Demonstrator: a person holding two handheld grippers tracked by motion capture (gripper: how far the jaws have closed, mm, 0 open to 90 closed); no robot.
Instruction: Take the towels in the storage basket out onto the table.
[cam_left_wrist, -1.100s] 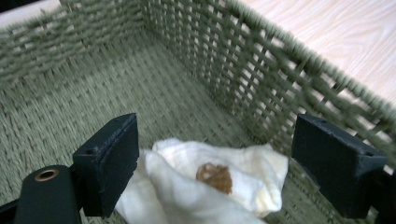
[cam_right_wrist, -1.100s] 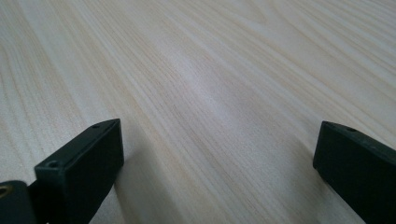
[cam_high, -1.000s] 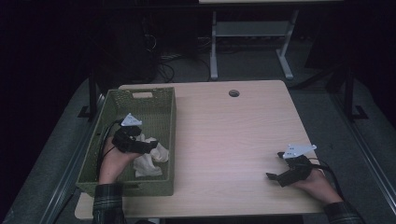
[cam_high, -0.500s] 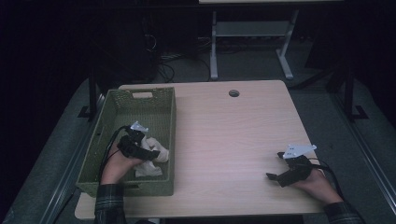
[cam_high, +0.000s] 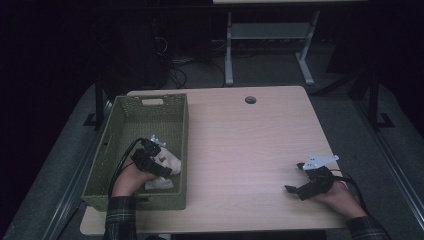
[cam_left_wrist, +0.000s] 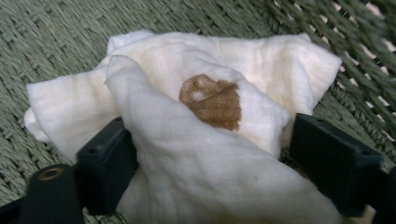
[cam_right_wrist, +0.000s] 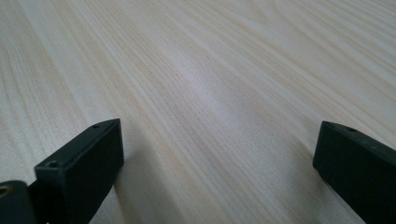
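Left gripper (cam_left_wrist: 205, 172) is closing, jaws wide astride a white cloth (cam_left_wrist: 196, 121), brown stain just ahead, unseen from above. Right gripper (cam_right_wrist: 215, 177) is resting open on pale wood table (cam_right_wrist: 210, 70). Green basket (cam_high: 125, 120) is holding both.

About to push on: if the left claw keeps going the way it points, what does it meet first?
The left claw meets the stained white cloth lying between its jaws, then probably the green basket floor.
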